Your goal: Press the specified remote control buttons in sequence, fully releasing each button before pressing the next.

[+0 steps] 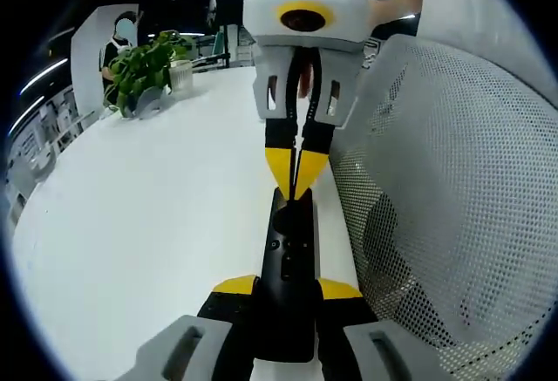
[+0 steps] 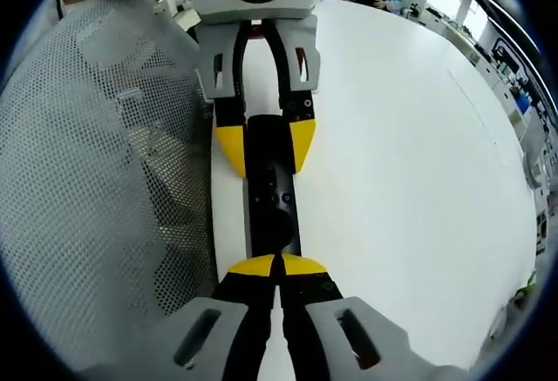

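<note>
I have the black remote (image 1: 288, 268) clamped in my left gripper (image 1: 288, 289) over the white table (image 1: 148, 224), my right gripper (image 2: 279, 266) pinched closed on its buttons, so any slip sideways hits a neighbouring key.

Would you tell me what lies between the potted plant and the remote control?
In the left gripper view, only bare white table separates the potted plant from the remote control, which the left gripper clamps.

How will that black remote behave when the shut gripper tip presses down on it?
The remote looks rigid, so it probably won't flex. The left gripper clamps its sides, so it likely won't slide or tip. The right gripper presses one end, so slight pivoting is possible.
</note>
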Available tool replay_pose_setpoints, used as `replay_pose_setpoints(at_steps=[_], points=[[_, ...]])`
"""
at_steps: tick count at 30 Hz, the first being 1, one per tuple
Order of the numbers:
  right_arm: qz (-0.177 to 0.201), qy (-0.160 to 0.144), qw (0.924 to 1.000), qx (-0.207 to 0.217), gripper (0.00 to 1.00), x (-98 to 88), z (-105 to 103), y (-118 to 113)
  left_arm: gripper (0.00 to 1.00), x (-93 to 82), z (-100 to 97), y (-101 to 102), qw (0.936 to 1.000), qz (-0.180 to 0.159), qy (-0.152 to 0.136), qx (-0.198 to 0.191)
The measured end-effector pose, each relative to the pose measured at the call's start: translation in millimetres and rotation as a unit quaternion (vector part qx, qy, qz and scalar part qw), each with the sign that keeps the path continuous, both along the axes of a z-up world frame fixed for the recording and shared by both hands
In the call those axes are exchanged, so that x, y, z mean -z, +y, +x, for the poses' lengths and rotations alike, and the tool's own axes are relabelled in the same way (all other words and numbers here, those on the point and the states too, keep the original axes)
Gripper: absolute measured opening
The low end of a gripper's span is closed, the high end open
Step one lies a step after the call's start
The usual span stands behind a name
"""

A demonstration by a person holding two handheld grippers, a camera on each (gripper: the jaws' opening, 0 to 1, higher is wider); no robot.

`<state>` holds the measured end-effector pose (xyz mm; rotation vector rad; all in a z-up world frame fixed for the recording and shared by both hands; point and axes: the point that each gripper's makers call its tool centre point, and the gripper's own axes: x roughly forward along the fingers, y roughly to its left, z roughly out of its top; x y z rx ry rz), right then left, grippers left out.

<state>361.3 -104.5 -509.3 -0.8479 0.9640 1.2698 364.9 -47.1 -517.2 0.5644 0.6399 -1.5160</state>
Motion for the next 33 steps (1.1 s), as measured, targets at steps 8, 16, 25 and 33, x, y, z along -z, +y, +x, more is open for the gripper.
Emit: replay_pose_setpoints(at_steps=[8, 16, 25, 33], points=[[-0.003, 0.001, 0.9999, 0.011, 0.00, 1.2, 0.1, -1.0, 0.24, 0.3, 0.2, 0.0, 1.0000, 0.001, -0.001, 0.002], [0.019, 0.016, 0.9989, 0.039, 0.00, 0.7, 1.7, -4.4, 0.24, 0.3, 0.6, -0.4, 1.0000, 0.000, 0.000, 0.001], [-0.002, 0.006, 0.9994, 0.034, 0.00, 0.0, 0.3, -11.0, 0.24, -0.2, 0.3, -0.3, 1.0000, 0.001, 0.001, 0.001], [-0.002, 0.023, 0.9981, 0.057, 0.00, -0.1, 0.4, -13.6, 0.24, -0.3, 0.2, -0.4, 1.0000, 0.002, 0.000, 0.002]])
